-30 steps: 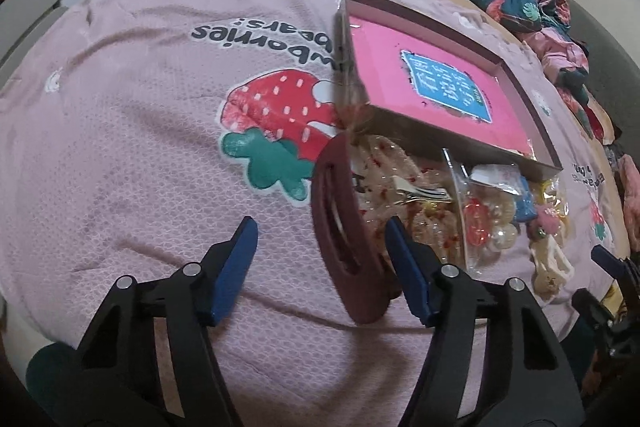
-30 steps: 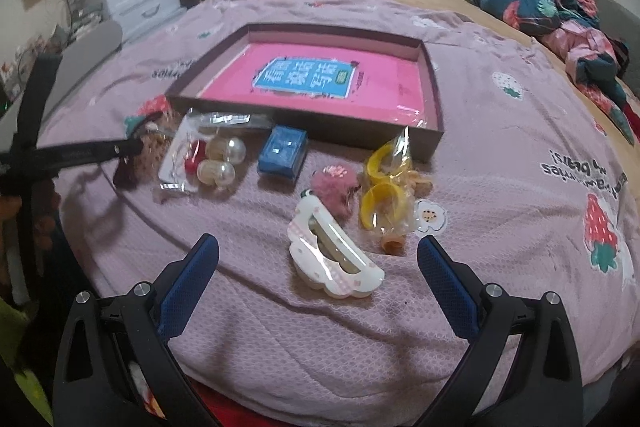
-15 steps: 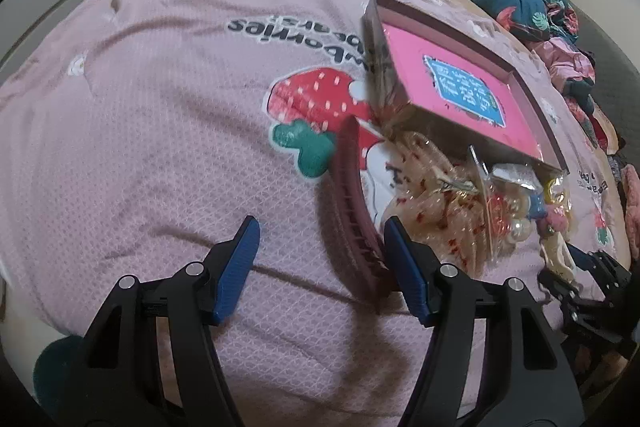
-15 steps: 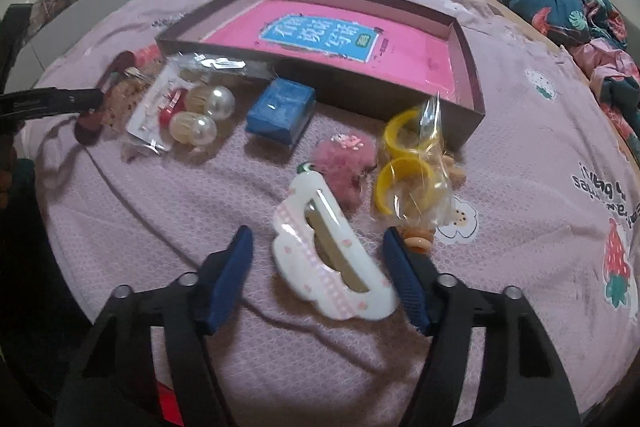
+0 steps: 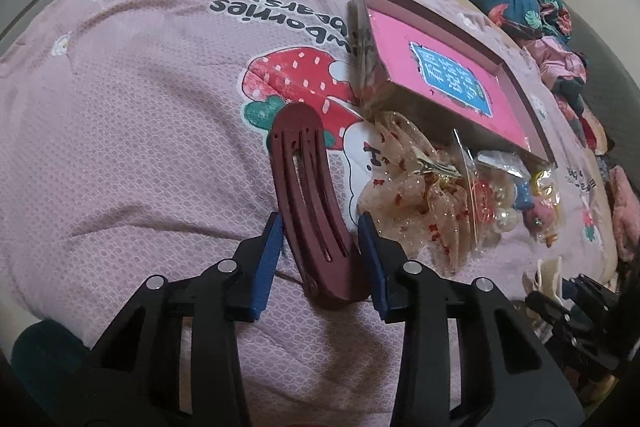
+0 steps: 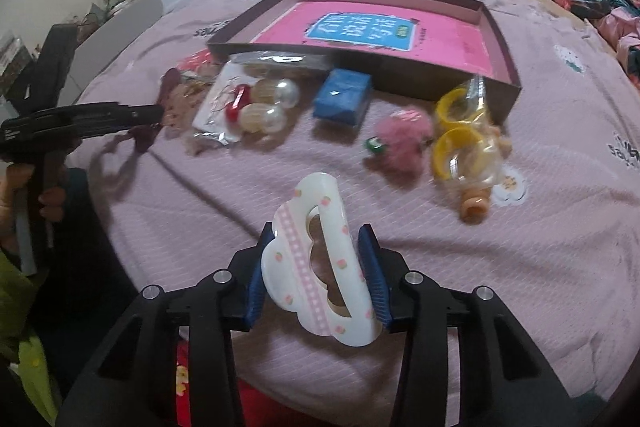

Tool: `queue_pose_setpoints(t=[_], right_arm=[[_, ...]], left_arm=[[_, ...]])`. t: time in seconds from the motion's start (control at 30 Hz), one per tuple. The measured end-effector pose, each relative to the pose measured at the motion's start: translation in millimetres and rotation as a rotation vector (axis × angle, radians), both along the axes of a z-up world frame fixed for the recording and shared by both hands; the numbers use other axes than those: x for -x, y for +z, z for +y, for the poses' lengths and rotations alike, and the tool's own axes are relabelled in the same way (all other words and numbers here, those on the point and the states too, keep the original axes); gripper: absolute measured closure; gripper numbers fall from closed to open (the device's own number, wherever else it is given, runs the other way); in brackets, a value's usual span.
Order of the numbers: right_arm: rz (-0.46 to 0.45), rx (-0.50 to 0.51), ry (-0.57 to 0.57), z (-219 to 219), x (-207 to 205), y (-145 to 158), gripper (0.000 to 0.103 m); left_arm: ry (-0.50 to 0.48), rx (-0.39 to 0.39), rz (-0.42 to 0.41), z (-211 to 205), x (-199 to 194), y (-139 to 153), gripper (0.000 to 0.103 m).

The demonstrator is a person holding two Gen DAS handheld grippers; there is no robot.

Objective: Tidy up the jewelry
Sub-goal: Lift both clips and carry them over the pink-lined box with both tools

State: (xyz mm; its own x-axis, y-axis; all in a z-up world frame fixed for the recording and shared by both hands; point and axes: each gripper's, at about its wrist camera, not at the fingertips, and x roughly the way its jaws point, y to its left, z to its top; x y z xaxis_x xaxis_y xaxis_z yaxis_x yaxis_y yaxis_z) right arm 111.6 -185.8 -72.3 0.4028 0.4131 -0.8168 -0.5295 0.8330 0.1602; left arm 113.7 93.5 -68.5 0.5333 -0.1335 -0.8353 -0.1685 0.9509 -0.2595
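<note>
Jewelry and hair pieces lie in a loose row on the bed, along the near wall of the pink-lined box [image 6: 496, 27], which is bare inside. The left hand-held gripper [image 5: 320, 247] is closing on the dark red hair clip [image 5: 308, 187] at the row's left end; its pads look just short of the clip. The right hand-held gripper [image 6: 316, 271] is closing on the white cloud-shaped clip [image 6: 316, 259], nearest the bed edge, pads at its sides. Both clips are curved and glossy, so an off-centre pinch could squirt one out, likely onto the floor.
</note>
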Motion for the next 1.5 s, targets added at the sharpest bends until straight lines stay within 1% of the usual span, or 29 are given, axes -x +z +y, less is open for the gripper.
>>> queue_pose_setpoints(t=[0.03, 0.13, 0.17, 0.2, 0.3, 0.47, 0.67, 0.7, 0.93, 1.1, 1.27, 1.4, 1.5], right_arm=[[0.002, -0.004, 0.003, 1.4, 2.4, -0.3, 0.063], [0.003, -0.008, 0.010, 7.4, 7.6, -1.2, 0.063], [0.004, -0.017, 0.010, 8.8, 9.1, -0.1, 0.063], [0.004, -0.023, 0.009, 9.4, 10.1, 1.1, 0.063], [-0.014, -0.051, 0.016, 11.4, 15.4, 11.5, 0.063], [-0.050, -0.090, 0.014, 11.1, 20.1, 29.7, 0.064], [-0.080, -0.120, 0.012, 9.1, 19.5, 47.2, 0.064], [-0.081, -0.124, 0.014, 9.3, 19.1, 49.4, 0.064], [-0.101, -0.143, 0.028, 11.8, 18.6, 64.0, 0.064], [-0.131, -0.166, 0.014, 3.9, 9.9, 79.8, 0.064], [-0.176, -0.189, -0.022, -11.7, -5.5, 100.9, 0.064], [-0.204, -0.196, -0.063, -26.7, -20.7, 114.6, 0.064], [-0.220, -0.198, -0.097, -38.7, -36.5, 122.6, 0.064]], left_arm=[[-0.006, -0.019, 0.001, -4.0, 0.4, -0.2, 0.073], [-0.041, -0.110, 0.000, -18.3, 1.7, -2.7, 0.072], [-0.052, -0.143, -0.005, -22.1, 3.1, -3.3, 0.073], [-0.058, -0.154, -0.013, -23.8, 5.8, -3.2, 0.075], [-0.074, -0.124, -0.018, -20.4, 11.8, -1.8, 0.079], [-0.063, -0.076, -0.030, -9.0, 25.8, 4.1, 0.080], [-0.048, -0.053, -0.054, -0.5, 44.7, 18.6, 0.080], [-0.044, -0.054, -0.061, -0.2, 46.9, 22.4, 0.081], [-0.047, -0.075, -0.120, 1.2, 57.0, 51.7, 0.081], [-0.068, -0.084, -0.169, -5.0, 48.1, 77.5, 0.081], [-0.093, -0.090, -0.214, -17.6, 27.0, 99.5, 0.081], [-0.114, -0.095, -0.237, -29.1, 7.1, 111.3, 0.081], [-0.124, -0.082, -0.245, -35.8, -9.7, 117.1, 0.081]])
